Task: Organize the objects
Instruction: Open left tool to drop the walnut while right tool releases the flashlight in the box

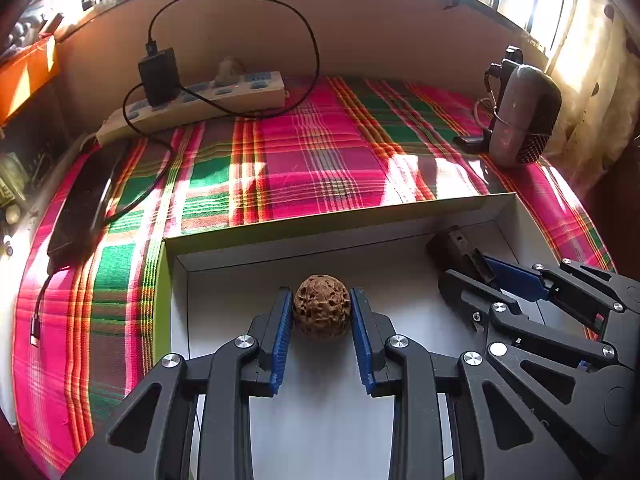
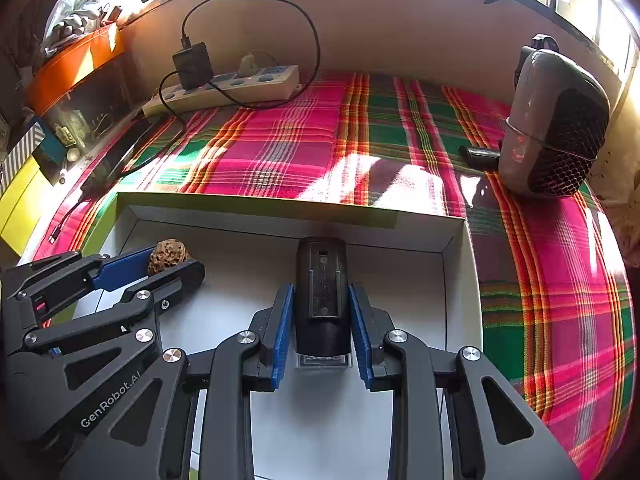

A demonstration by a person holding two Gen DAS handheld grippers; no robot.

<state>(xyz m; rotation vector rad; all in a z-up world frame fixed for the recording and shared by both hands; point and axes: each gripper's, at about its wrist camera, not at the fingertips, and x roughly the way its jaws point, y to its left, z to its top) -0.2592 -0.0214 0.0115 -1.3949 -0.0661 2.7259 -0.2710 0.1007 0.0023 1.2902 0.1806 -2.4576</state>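
Note:
A brown wrinkled walnut (image 1: 322, 306) sits between the blue pads of my left gripper (image 1: 322, 294), which is shut on it low over the floor of a white box (image 1: 340, 216). In the right wrist view the same walnut (image 2: 168, 256) shows at the left, in the left gripper (image 2: 174, 259). My right gripper (image 2: 321, 292) is shut on a black oblong device (image 2: 321, 280) lying lengthwise in the box (image 2: 256, 204), its far end near the box's back wall. In the left wrist view the right gripper (image 1: 466, 266) holds the device (image 1: 452, 250) at the box's right corner.
The box lies on a pink and green plaid cloth (image 2: 280, 148). At the back are a white power strip (image 1: 208, 100) with a black charger (image 1: 159, 76) and looped cable. A dark phone (image 1: 84, 200) lies left. A grey mesh-fronted appliance (image 2: 554, 124) stands at the right.

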